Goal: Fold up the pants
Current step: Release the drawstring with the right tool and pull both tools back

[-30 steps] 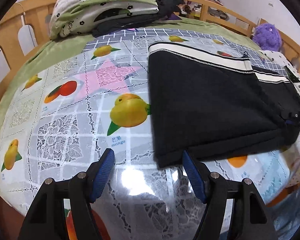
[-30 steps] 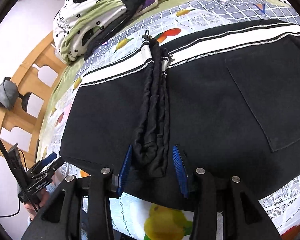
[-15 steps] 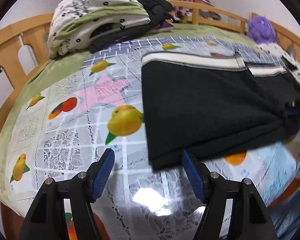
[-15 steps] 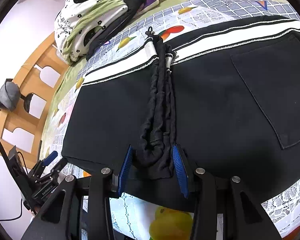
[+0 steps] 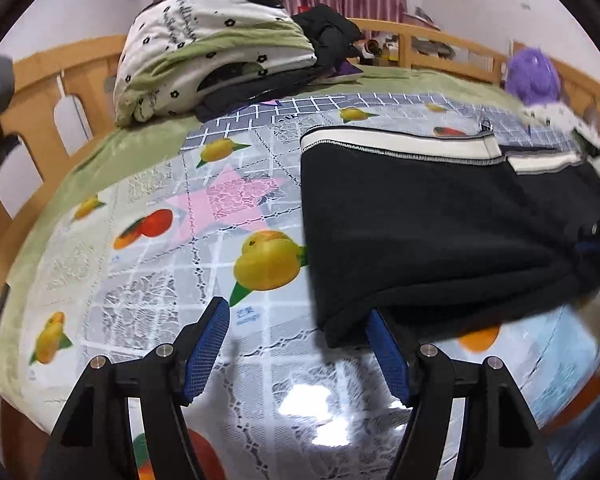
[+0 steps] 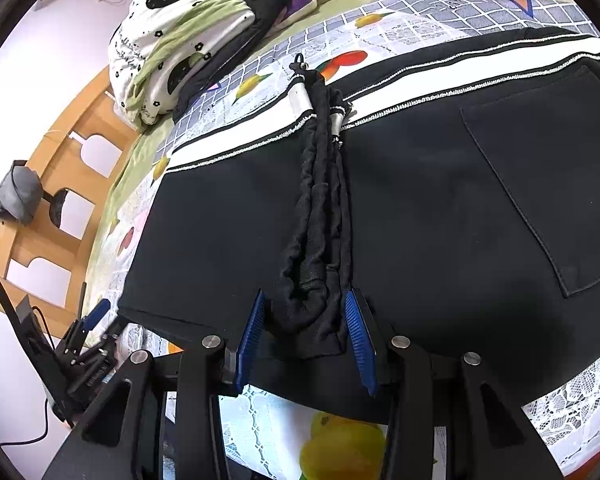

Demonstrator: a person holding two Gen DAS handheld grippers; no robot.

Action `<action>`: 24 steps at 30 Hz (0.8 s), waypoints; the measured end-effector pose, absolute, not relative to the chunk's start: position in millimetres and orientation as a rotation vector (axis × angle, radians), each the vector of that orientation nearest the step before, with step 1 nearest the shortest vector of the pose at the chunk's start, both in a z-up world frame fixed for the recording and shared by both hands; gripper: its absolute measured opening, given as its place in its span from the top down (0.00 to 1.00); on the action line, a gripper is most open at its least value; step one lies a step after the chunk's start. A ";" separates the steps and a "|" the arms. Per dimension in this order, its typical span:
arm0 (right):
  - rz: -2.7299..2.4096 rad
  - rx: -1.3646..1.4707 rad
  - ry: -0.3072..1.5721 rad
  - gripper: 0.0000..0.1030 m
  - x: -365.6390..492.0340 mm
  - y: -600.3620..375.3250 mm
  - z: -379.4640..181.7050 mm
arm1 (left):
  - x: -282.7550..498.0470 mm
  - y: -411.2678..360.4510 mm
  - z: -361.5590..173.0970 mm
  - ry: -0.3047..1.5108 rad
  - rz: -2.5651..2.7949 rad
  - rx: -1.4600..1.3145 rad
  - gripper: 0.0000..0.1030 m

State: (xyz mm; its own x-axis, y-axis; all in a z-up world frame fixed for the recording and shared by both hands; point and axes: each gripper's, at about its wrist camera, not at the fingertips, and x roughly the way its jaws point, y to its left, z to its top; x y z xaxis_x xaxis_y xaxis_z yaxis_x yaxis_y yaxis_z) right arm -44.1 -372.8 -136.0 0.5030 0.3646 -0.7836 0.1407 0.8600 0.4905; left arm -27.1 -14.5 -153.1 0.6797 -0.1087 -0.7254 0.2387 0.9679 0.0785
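Observation:
Black pants with a white-striped waistband lie folded on a fruit-patterned tablecloth. My left gripper is open and empty, just in front of the pants' near left corner, right pad beside the hem. In the right wrist view the pants fill the frame, with a back pocket on the right. My right gripper has its pads on both sides of a bunched black fold of fabric that runs from the waistband down to the fingers.
A folded white and green quilt and dark clothes are stacked at the far end. A wooden rail rings the surface. A purple plush toy sits at the far right.
The left gripper has drawn back and tilted up slightly, so the pants sit a little farther. The right gripper has kept its hold on the bunched fabric, shifting slightly.

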 end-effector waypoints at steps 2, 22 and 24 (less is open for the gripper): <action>0.139 0.535 1.050 0.59 -44.2 -373.2 -137.4 | -17.0 -19.7 -163.6 0.860 -0.197 0.161 0.39; 0.090 0.318 0.970 0.60 -83.6 -364.5 -110.8 | -40.6 6.3 -138.6 0.859 -0.264 0.015 0.34; 0.038 0.325 0.934 0.60 -100.8 -382.7 -99.3 | -37.9 18.3 -133.9 0.881 -0.274 -0.054 0.34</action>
